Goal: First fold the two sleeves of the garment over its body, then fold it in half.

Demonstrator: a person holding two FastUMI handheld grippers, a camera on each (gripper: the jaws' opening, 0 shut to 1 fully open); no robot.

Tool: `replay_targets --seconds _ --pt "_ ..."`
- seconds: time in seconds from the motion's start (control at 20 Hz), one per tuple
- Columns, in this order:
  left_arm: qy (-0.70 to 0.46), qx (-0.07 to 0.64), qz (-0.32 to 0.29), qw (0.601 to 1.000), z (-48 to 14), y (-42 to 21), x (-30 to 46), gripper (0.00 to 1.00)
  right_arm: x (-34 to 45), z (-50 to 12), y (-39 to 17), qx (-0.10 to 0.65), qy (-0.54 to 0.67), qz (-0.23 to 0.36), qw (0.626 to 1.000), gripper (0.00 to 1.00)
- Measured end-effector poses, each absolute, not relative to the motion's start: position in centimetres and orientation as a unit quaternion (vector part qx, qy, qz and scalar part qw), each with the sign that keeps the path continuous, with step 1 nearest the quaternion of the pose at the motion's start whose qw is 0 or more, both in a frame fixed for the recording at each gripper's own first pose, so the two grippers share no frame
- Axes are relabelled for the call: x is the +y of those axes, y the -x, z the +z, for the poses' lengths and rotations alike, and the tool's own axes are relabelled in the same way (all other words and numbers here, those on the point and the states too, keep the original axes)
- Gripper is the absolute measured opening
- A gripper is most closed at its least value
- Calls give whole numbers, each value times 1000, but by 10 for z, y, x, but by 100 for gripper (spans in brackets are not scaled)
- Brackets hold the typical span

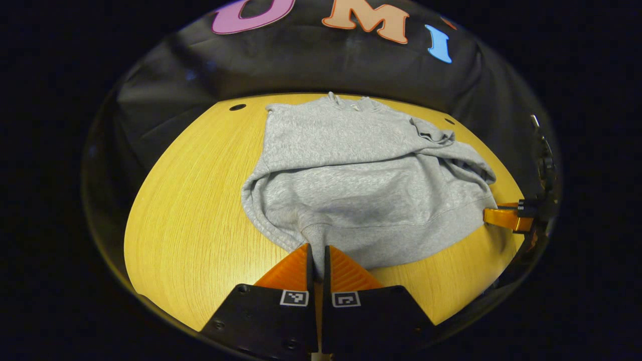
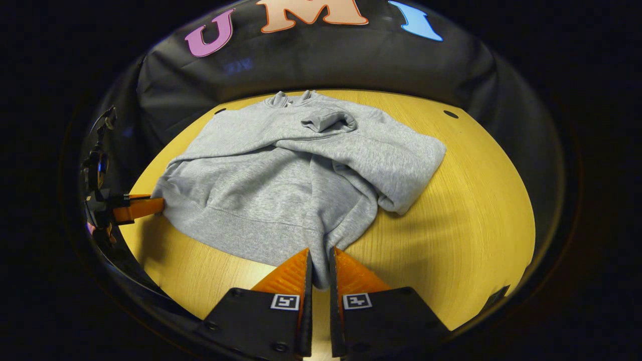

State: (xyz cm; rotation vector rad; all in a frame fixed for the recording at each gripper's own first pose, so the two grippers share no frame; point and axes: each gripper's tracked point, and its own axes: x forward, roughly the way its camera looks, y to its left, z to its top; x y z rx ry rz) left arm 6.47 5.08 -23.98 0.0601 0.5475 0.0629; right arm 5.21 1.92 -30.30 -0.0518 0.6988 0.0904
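The left gripper (image 1: 317, 260) has its fingers pressed nearly together, pinching the near hem of the grey fleece sweatshirt (image 1: 361, 175) toward its left corner. The right gripper (image 2: 320, 265) pinches that same ribbed hem toward the right corner, a fold of cloth caught between its fingers. The sweatshirt lies mid-table on the round yellow wood-grain tabletop (image 1: 190, 225), collar at the far side near the black cloth wall. Both sleeves already lie crossed over the body, so the sleeve step looks done and the half fold appears to be in hand. Next, both grippers would lift the hem together and carry it away toward the collar, keeping level so the sleeves stay tucked. Bare table lies left, right and near; the far edge is close behind the collar.
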Motion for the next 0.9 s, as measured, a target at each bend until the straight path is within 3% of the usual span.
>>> replay_targets --seconds 0.1,0.15,0.5,0.9 --pt "1 266 40 963 -239 -64 51 0 20 -307 -56 340 15 39 939 17" --pt "14 265 41 963 -238 -64 51 0 21 -303 -52 340 10 37 940 8" --pt "49 230 24 972 -198 -69 44 0 27 -267 -60 308 -6 48 950 8" --pt "78 156 21 984 -121 -108 48 0 25 -206 -114 239 -30 40 970 8"
